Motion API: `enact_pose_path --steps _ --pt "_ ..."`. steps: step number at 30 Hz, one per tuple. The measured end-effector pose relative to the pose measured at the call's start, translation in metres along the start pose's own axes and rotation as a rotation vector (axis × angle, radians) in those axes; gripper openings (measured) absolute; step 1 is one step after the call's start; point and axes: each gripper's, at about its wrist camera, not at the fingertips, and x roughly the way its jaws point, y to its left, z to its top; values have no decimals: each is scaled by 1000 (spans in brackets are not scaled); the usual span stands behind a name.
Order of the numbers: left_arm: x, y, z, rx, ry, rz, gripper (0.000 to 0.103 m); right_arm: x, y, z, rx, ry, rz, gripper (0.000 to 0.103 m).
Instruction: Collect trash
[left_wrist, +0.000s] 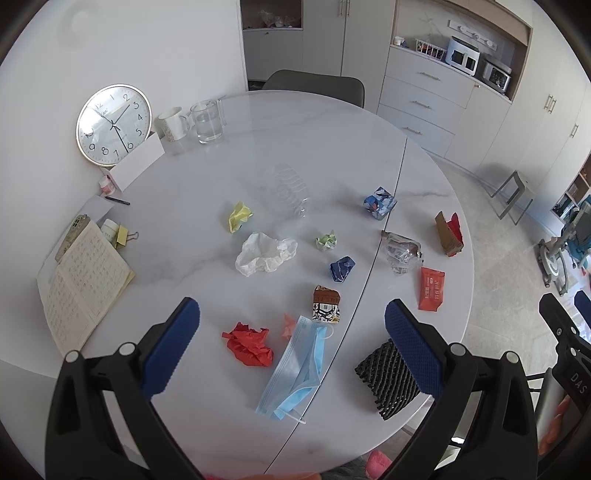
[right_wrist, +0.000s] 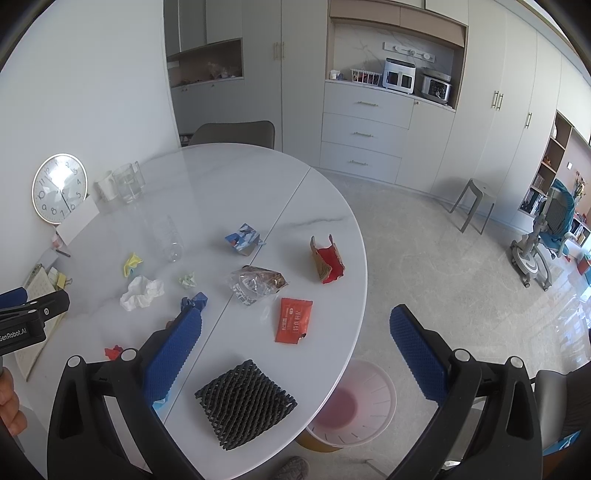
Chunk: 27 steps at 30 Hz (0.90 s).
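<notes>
- From the left wrist camera, the left gripper hangs above the near edge of the round white marble table, its blue-padded fingers spread wide and holding nothing.
- Between those fingers lie a crumpled red paper wad and a light blue pleated face mask, the two just beside each other.
- A black foam mesh sleeve sits partly behind the right-hand finger, near the table's edge.
- Farther in are a brown and white printed wrapper, a dark blue crumpled foil, a white crumpled tissue, a yellow paper ball and a flat red sachet.
- A round white wall clock leans at the far left, with an open lined notebook nearer.
- From the right wrist camera, the right gripper hovers over the table's right side, fingers likewise wide apart and empty.
- The mesh sleeve and red sachet lie between them on the table.
- A torn brown and red carton stands near the rim, and a crushed clear plastic packet lies just left of it.
- A pale pink round waste bin sits on the floor below the table edge, partly under it.
- The left gripper shows at the left border.
</notes>
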Motion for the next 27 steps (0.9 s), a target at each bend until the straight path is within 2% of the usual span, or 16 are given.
enact_pose_path --steps 20,27 --pt "11 4 2 -10 19 9 96 3 3 0 -4 1 2 101" --pt "23 17 0 41 -4 -36 96 8 0 -5 46 -23 43 101"
